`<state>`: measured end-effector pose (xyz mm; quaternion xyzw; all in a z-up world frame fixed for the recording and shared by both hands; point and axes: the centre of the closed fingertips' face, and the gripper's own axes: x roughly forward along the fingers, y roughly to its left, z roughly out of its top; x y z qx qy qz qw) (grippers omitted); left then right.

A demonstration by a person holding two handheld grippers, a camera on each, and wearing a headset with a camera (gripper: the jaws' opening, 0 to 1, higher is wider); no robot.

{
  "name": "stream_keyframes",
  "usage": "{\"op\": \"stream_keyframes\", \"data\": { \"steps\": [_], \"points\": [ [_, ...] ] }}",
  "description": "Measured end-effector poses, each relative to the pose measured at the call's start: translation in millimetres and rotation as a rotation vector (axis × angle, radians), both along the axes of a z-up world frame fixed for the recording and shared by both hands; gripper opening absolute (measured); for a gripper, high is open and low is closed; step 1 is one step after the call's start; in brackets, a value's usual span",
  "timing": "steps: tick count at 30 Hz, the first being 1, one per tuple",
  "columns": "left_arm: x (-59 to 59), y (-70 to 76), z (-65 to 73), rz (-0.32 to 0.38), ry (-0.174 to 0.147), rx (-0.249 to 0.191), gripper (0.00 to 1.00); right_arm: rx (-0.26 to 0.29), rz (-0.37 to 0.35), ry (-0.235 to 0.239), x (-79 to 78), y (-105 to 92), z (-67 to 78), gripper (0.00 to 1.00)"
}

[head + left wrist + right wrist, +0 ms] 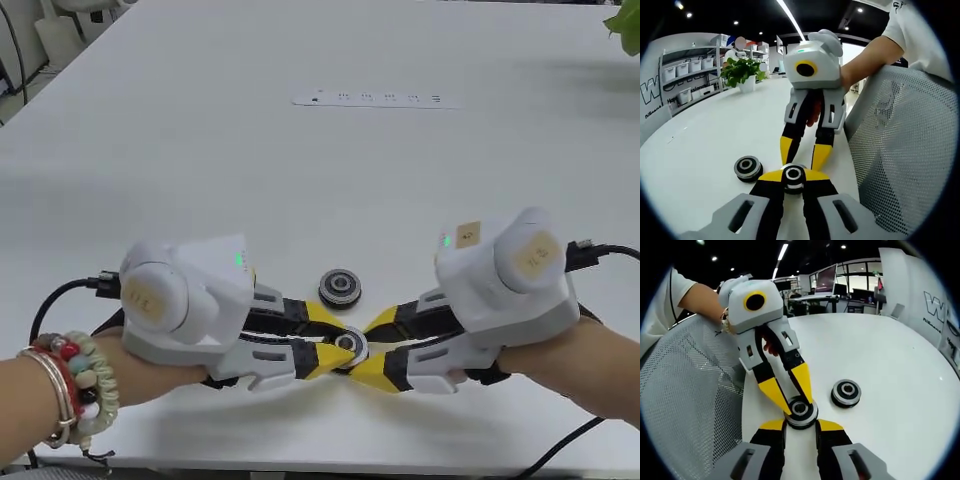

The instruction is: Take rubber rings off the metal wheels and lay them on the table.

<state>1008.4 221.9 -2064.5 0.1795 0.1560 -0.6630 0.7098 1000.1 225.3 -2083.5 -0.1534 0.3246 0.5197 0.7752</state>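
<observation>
1. Head view: left gripper [338,343] and right gripper [362,346] meet tip to tip near the front edge of the white table [200,180]. Both are clamped on the same small silver metal wheel with black rubber ring [349,345], one from each side.
2. Head view: a second silver metal wheel with black rubber ring [340,286] lies flat on the table just behind the jaws, clear of them, ring on. A white power strip [375,98] lies well back. Beaded bracelets [80,385] sit on the left wrist.
3. Left gripper view: the left gripper's [793,175] yellow tips are closed on the held wheel [793,178]. The right gripper [802,157] comes in from above, its jaws straddling the wheel's far side. The second wheel [748,167] sits just left of the held one, not touching. Grey mesh chair back [900,150] to the right, potted green plant [742,72] far back.
4. Right gripper view: the right gripper's [801,426] tips pinch the held wheel [801,411], black ring on it. The left gripper's [799,401] jaws converge on the wheel's far side. The second wheel [846,392] lies near to the right, apart.
</observation>
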Motion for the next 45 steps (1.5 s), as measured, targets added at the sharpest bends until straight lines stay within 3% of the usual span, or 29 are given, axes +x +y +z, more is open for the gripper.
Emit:
{"op": "stream_keyframes", "data": {
  "steps": [4,5,8,11,15,26,37,45],
  "points": [
    [-0.1,0.3,0.3,0.003,-0.004,-0.001,0.09,-0.006,0.001,0.006,-0.8,-3.0,-0.8,0.16],
    [0.1,0.4,0.3,0.006,-0.004,-0.001,0.09,-0.035,0.013,0.003,-1.6,-6.1,-3.3,0.12],
    [-0.3,0.9,0.5,0.007,-0.003,-0.001,0.09,-0.032,0.014,0.0,-1.9,-6.0,-2.8,0.03],
    [-0.9,1.2,0.7,0.003,-0.005,0.0,0.09,-0.034,0.012,0.003,-2.4,-5.8,-2.6,0.04],
    [-1.4,1.2,1.0,0.002,-0.006,0.0,0.09,-0.011,-0.003,0.013,-2.4,-2.9,-0.1,0.18],
    [-1.9,1.1,1.5,-0.001,-0.002,-0.016,0.09,0.009,-0.025,-0.014,4.1,10.1,-1.0,0.29],
    [-2.4,1.1,1.9,-0.003,-0.002,-0.02,0.09,0.007,0.002,-0.027,2.7,9.0,0.8,0.24],
    [-2.5,0.7,1.8,-0.008,-0.005,-0.018,0.09,0.011,0.003,-0.011,2.0,6.9,1.4,0.23]
  ]
}}
